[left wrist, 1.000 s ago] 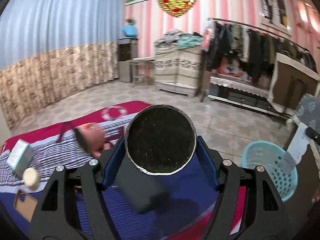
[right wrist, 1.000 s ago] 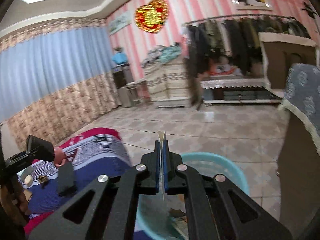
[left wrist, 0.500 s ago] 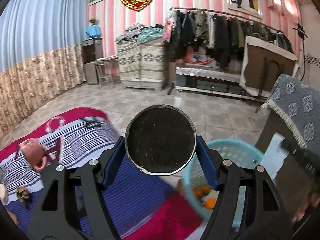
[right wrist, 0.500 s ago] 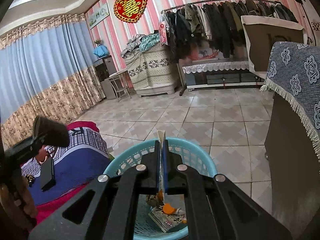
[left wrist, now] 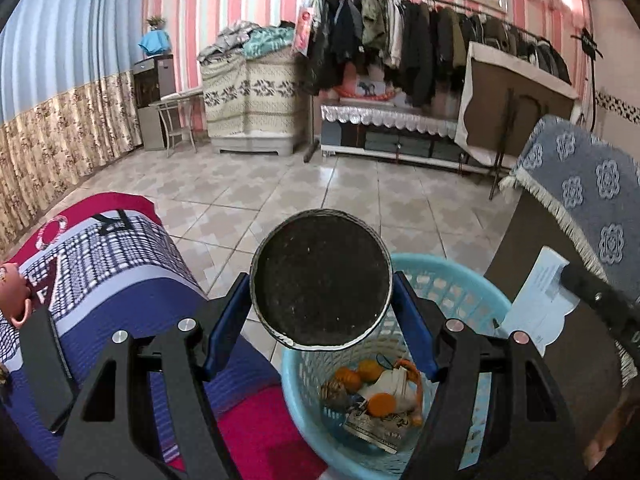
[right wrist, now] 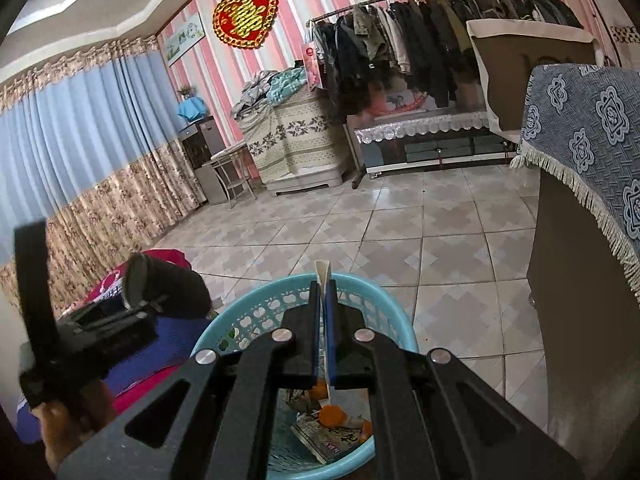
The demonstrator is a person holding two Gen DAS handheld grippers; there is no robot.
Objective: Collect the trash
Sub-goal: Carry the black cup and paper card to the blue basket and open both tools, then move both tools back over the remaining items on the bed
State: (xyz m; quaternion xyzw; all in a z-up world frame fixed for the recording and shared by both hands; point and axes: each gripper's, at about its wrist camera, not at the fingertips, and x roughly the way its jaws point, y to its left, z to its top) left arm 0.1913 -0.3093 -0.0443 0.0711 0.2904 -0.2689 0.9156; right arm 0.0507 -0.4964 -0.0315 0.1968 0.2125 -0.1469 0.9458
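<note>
My left gripper [left wrist: 320, 304] is shut on a dark round can [left wrist: 320, 280], whose black circular end faces the camera, held just above the near rim of a light blue plastic basket [left wrist: 452, 280]. The basket holds orange peels, paper and a wrapper. My right gripper [right wrist: 323, 304] is shut on a thin white paper sheet [right wrist: 322, 270], seen edge-on over the same basket [right wrist: 260, 312]. In the left wrist view the paper [left wrist: 540, 304] hangs right of the basket. In the right wrist view the can [right wrist: 164, 292] is at the basket's left rim.
A bed with a blue, red and white blanket [left wrist: 120, 272] lies left of the basket, with a pink mug [left wrist: 14, 292] on it. A cabinet with a blue patterned cloth [left wrist: 580, 184] stands to the right. A tiled floor [left wrist: 280, 184] and a clothes rack [left wrist: 400, 40] lie beyond.
Both grippers have swung from the bed toward the basket with their loads. The can now hangs over the basket's near rim and the paper over its middle.
</note>
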